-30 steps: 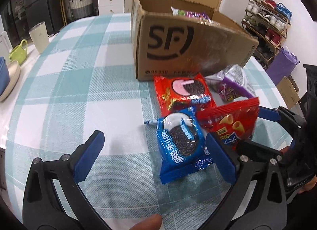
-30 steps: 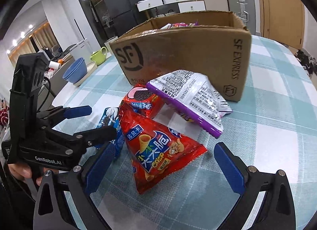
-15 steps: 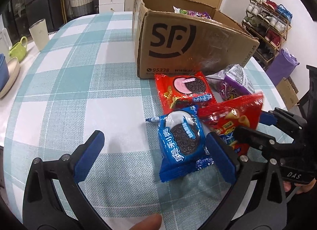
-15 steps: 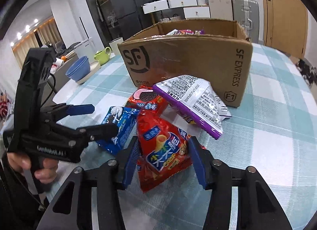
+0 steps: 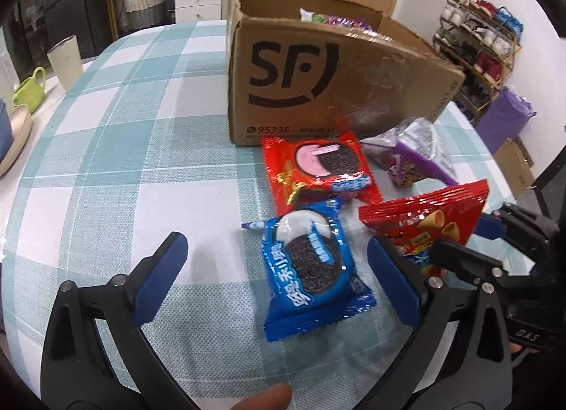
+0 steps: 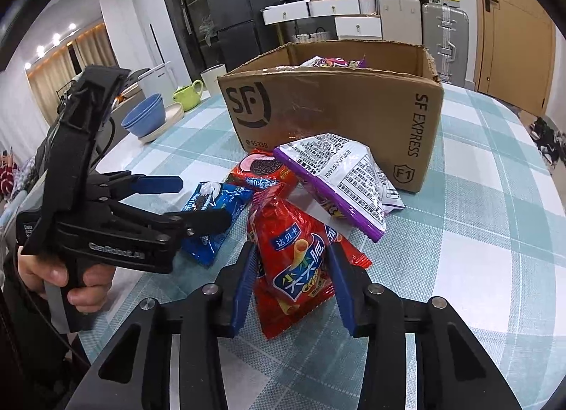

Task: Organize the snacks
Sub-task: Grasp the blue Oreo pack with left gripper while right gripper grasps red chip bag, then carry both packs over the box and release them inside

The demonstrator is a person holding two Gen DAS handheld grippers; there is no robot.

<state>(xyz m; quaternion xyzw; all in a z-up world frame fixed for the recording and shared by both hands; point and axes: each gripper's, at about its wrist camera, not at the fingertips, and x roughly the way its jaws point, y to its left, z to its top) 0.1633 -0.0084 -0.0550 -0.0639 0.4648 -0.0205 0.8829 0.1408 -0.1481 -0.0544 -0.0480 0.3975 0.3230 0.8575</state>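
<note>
My right gripper (image 6: pixel 292 284) is shut on a red crisp bag (image 6: pixel 293 265) and holds it just off the table; the bag also shows in the left wrist view (image 5: pixel 429 222). My left gripper (image 5: pixel 276 275) is open around a blue Oreo pack (image 5: pixel 309 270) that lies flat between its fingers. A red Oreo pack (image 5: pixel 318 169) and a purple snack bag (image 5: pixel 414 159) lie in front of the open SF cardboard box (image 5: pixel 318 85), which holds several snacks.
The table has a teal check cloth (image 5: pixel 123 148). A beige cup (image 5: pixel 67 63), a green teapot (image 5: pixel 30 88) and blue bowls (image 6: pixel 145 116) stand at its left edge. A shoe rack (image 5: pixel 477 42) stands beyond the table on the right.
My right gripper has closed on the red crisp bag and lifted it slightly. My left gripper stays open around the blue Oreo pack.
</note>
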